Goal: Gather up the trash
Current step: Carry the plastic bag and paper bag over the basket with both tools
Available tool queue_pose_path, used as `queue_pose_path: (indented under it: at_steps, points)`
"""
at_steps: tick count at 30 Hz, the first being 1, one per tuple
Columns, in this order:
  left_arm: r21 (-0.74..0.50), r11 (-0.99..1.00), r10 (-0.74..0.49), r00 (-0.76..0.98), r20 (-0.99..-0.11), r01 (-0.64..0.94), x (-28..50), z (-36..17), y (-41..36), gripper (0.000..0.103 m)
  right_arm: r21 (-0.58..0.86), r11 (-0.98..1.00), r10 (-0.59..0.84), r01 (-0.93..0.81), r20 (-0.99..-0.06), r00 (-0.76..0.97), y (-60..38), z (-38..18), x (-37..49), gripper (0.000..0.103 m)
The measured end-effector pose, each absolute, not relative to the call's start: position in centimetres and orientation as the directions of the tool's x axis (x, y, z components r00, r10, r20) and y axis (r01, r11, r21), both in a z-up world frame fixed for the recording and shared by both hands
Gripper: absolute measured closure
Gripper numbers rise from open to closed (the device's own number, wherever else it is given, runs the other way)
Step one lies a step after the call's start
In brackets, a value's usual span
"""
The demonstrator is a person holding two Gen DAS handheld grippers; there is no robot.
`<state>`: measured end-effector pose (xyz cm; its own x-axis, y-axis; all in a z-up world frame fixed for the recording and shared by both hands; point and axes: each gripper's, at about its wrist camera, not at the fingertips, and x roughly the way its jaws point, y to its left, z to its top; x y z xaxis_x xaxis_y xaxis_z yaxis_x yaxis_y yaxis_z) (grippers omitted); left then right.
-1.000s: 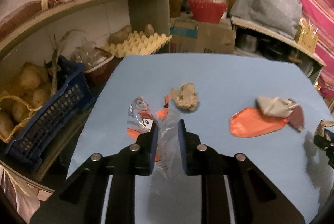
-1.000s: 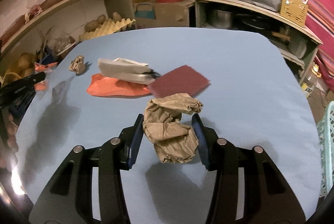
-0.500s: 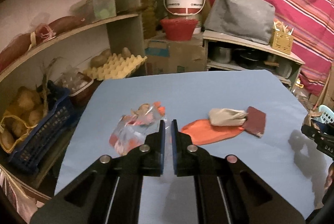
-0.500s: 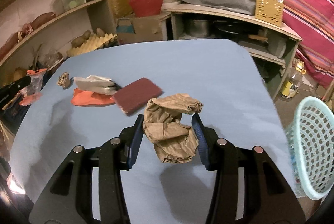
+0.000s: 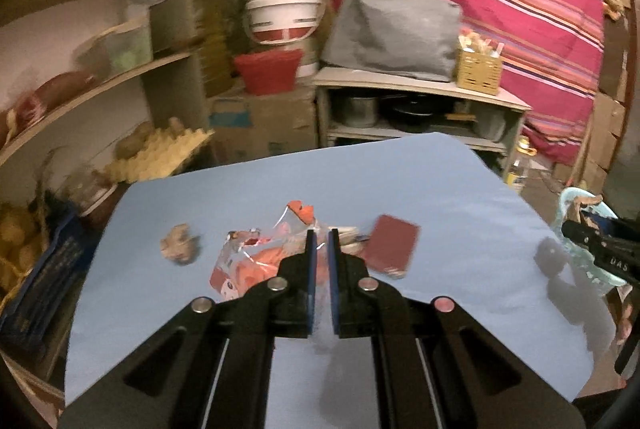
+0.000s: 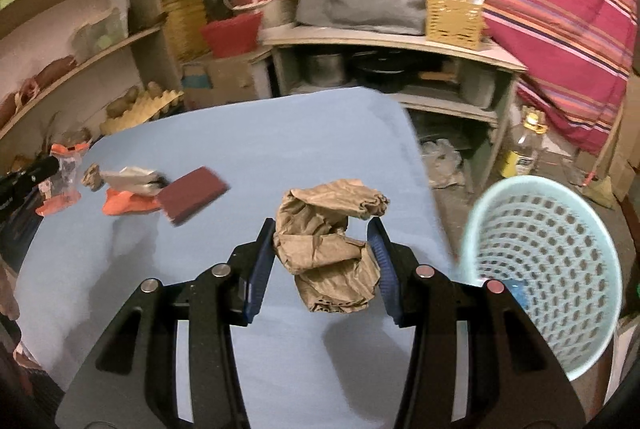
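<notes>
Left gripper point(image 5: 321, 243) fingers clamped on plastic wrapper point(image 5: 256, 261); right gripper point(image 6: 325, 243) fingers clamped on crumpled paper bag point(image 6: 328, 245); basket point(image 6: 548, 261) right of right fingers.

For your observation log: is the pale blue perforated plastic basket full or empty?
Nearly empty: the pale blue perforated plastic basket shows bare mesh walls, with only something small and blue inside.

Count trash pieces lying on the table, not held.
4: brown wad, orange wrapper, white wrapper lying on it, maroon pad beside them. Others may be hidden.
</notes>
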<state>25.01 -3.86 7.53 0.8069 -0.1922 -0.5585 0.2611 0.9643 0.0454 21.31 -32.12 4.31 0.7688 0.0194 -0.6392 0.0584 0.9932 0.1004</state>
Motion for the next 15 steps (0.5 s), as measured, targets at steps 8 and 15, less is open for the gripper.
queue_pose_path:
  at_steps: [8, 15]
  points:
    - [0.049, 0.915, -0.308, 0.773, -0.555, 0.400, 25.1, 8.1, -13.4, 0.097, 0.116, 0.980, -0.054, 0.161, -0.626, 0.778, -39.9, 5.2, 19.3, 0.056]
    - [0.031, 0.840, -0.438, 0.710, -0.552, 0.542, 24.4, 8.3, -23.6, 0.097, 0.125, 0.954, -0.138, 0.273, -0.623, 0.770, -47.5, 4.9, 16.3, 0.056]
